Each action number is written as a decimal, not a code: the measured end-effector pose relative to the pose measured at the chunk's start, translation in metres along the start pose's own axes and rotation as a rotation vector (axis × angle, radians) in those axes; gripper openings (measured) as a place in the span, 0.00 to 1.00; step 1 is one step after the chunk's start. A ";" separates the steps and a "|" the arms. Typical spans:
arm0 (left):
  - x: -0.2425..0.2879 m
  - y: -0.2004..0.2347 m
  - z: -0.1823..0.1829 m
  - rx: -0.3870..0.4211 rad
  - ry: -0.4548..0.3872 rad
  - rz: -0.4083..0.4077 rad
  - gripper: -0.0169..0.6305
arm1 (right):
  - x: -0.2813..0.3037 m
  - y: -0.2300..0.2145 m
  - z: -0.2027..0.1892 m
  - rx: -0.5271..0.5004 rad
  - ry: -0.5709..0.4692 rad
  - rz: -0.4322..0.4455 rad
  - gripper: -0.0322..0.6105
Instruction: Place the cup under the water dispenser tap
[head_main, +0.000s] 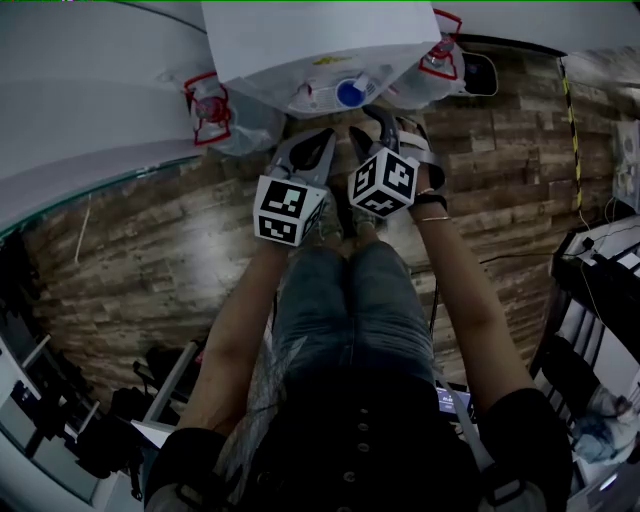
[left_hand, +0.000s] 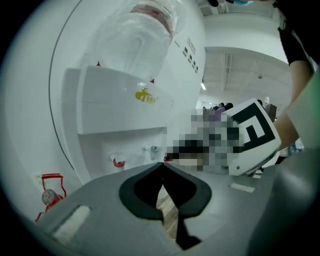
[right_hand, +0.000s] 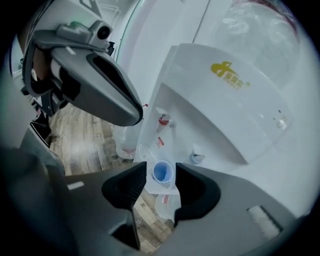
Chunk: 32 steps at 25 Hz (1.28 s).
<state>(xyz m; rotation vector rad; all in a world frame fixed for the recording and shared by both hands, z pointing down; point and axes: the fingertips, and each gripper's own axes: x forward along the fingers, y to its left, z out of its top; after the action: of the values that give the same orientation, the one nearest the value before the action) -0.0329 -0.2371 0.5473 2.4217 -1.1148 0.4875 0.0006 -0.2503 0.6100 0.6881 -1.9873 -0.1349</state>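
A small blue cup stands on the drip tray of the white water dispenser, between the red tap and the blue tap. My right gripper is open, its dark pads framing the cup from just in front without touching it. In the head view the cup sits just beyond the right gripper. My left gripper is shut on nothing and points at the dispenser front to the left of the right one.
Water bottles with red handles stand on the wood floor either side of the dispenser. The right gripper's marker cube is close beside the left gripper. A cluttered rack stands at the right.
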 end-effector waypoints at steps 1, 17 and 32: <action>-0.003 -0.001 0.005 0.001 -0.007 0.000 0.03 | -0.006 -0.003 0.003 0.014 -0.006 -0.007 0.31; -0.044 -0.026 0.076 0.002 -0.080 -0.020 0.03 | -0.104 -0.048 0.049 0.150 -0.120 -0.124 0.15; -0.078 -0.042 0.146 0.058 -0.175 -0.012 0.03 | -0.178 -0.071 0.095 0.213 -0.255 -0.141 0.05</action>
<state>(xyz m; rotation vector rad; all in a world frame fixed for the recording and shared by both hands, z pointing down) -0.0284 -0.2388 0.3767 2.5606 -1.1717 0.3124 0.0119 -0.2353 0.3968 0.9906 -2.2163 -0.1004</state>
